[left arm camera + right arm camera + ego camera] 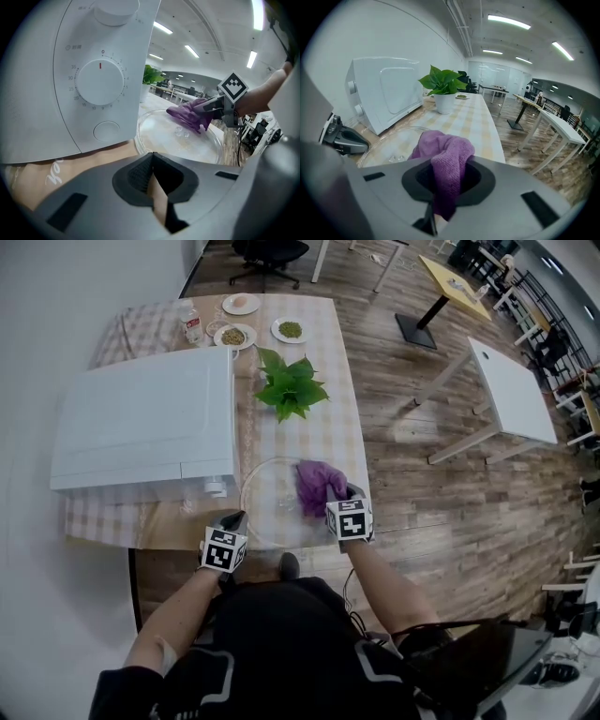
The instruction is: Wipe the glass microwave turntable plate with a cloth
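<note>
Right gripper pinches soft cloth on plate; left gripper closed, empty. Glass likely slick, fragile: steady its rim.

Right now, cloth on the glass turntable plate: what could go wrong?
1. The glass turntable plate lies near the front edge of the table; a stroke toward the person could slide it off.
2. The left gripper sits at the plate's rim, jaws together, with no visible clamp on the glass, so the plate may skid or spin under the purple cloth in the right gripper.
</note>
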`<action>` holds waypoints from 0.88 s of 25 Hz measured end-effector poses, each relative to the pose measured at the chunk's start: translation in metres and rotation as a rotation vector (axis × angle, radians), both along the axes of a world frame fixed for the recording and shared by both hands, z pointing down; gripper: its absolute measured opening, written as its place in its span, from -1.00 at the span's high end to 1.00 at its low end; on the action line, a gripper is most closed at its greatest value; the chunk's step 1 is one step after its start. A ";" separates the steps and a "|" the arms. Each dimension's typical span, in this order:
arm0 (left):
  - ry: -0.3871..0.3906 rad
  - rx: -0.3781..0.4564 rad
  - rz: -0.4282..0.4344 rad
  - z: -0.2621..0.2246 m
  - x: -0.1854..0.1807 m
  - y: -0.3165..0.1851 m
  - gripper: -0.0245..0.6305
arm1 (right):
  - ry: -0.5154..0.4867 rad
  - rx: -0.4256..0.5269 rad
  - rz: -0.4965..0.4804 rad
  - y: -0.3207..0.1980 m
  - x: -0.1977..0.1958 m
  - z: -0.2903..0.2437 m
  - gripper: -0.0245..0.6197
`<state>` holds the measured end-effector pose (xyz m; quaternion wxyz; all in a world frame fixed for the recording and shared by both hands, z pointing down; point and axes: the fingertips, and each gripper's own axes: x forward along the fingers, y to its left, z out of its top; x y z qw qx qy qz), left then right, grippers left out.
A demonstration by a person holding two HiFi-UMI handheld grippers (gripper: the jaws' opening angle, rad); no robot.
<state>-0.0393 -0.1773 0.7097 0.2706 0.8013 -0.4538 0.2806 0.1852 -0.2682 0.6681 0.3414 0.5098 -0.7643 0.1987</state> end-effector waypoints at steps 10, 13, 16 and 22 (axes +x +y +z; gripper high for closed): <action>-0.012 0.016 -0.004 -0.001 0.000 0.000 0.90 | -0.150 0.087 -0.130 0.016 -0.074 -0.065 0.74; -0.008 0.016 0.001 0.000 0.001 0.001 0.90 | -0.216 0.080 -0.217 0.025 -0.112 -0.075 0.74; -0.013 0.022 0.005 0.001 0.001 0.000 0.90 | -0.248 0.057 -0.301 0.034 -0.148 -0.074 0.74; -0.006 0.011 0.008 0.002 0.001 0.000 0.90 | -0.211 -0.013 -0.417 0.046 -0.192 -0.045 0.74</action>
